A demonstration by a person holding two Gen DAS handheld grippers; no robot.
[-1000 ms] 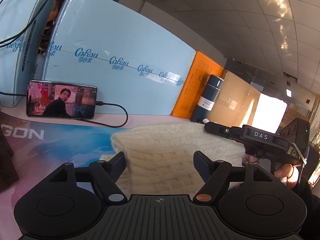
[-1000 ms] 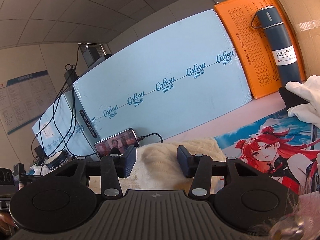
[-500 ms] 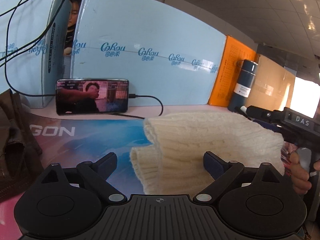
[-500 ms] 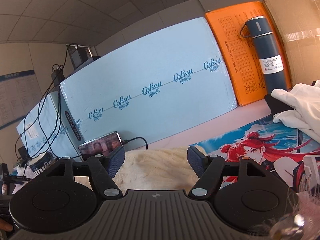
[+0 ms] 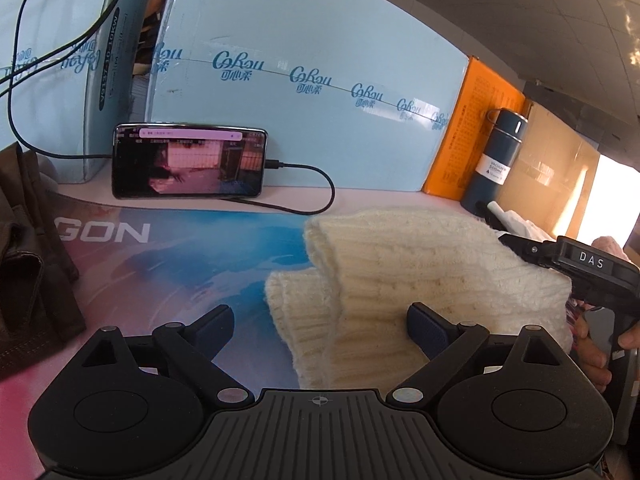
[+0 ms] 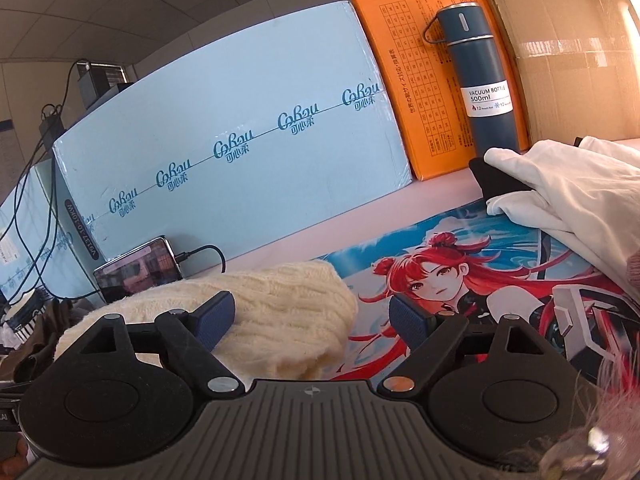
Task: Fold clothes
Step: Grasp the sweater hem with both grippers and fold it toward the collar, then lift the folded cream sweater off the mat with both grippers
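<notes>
Now let go, the folded cream sweater (image 5: 404, 276) lies on the printed worktop (image 5: 168, 264) as the left hand-held gripper (image 5: 320, 326) stands spread and the right hand-held gripper (image 6: 312, 316) opens wider, suggesting this fold is finished.

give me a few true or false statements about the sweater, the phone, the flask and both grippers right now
1. The cream cable-knit sweater lies folded on the printed desk mat. True.
2. The black smartphone lies flat with a dark screen. False: it stands on its long edge against the pale blue carton, screen lit, cable plugged in.
3. The dark blue vacuum flask stands upright by the orange box. True.
4. The left gripper is clamped on the sweater. False: its jaws stand wide apart, not pinching it.
5. The right gripper holds the white garment. False: its jaws are opening around the sweater's edge.
</notes>
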